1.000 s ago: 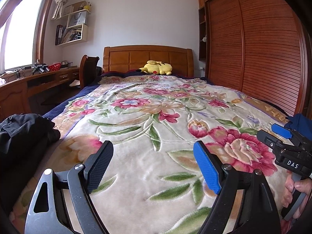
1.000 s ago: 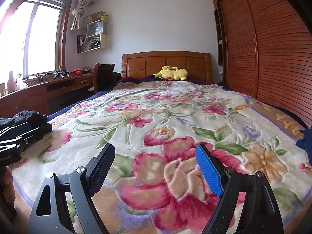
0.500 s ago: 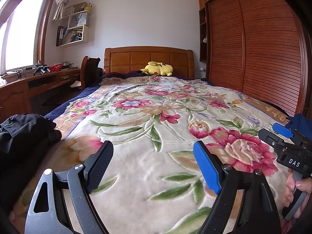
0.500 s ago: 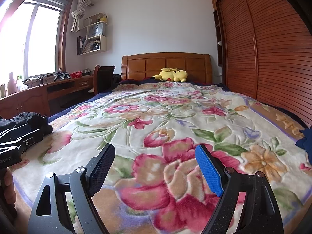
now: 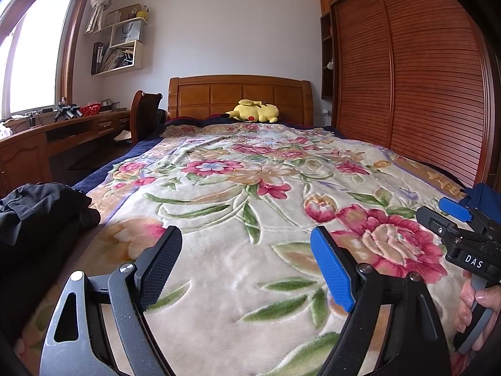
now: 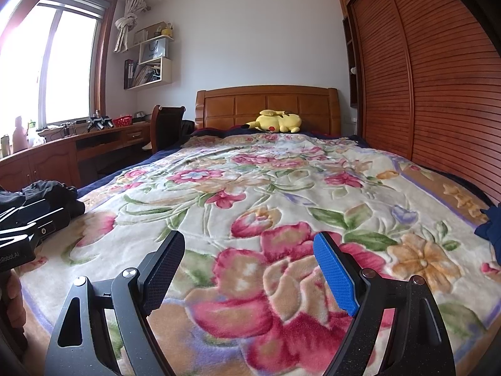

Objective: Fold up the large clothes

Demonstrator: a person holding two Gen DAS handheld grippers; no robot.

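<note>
A crumpled black garment [image 5: 40, 206] lies at the bed's left edge; it also shows in the right wrist view [image 6: 47, 192]. A blue garment [image 5: 483, 195] lies at the bed's right edge, and shows in the right wrist view [image 6: 491, 230]. My left gripper [image 5: 245, 266] is open and empty above the floral blanket [image 5: 250, 181]. My right gripper [image 6: 247, 269] is open and empty above the same blanket [image 6: 250, 188]. Each gripper's body shows at the edge of the other's view.
A yellow plush toy [image 5: 253, 111] lies by the wooden headboard [image 5: 238, 94]. A wooden desk [image 5: 62, 138] and a chair [image 5: 144, 119] stand on the left under the window. A slatted wardrobe [image 5: 407, 78] lines the right side.
Both views have tilted slightly down, so the room sits a little lower in the frames. Both grippers stay open.
</note>
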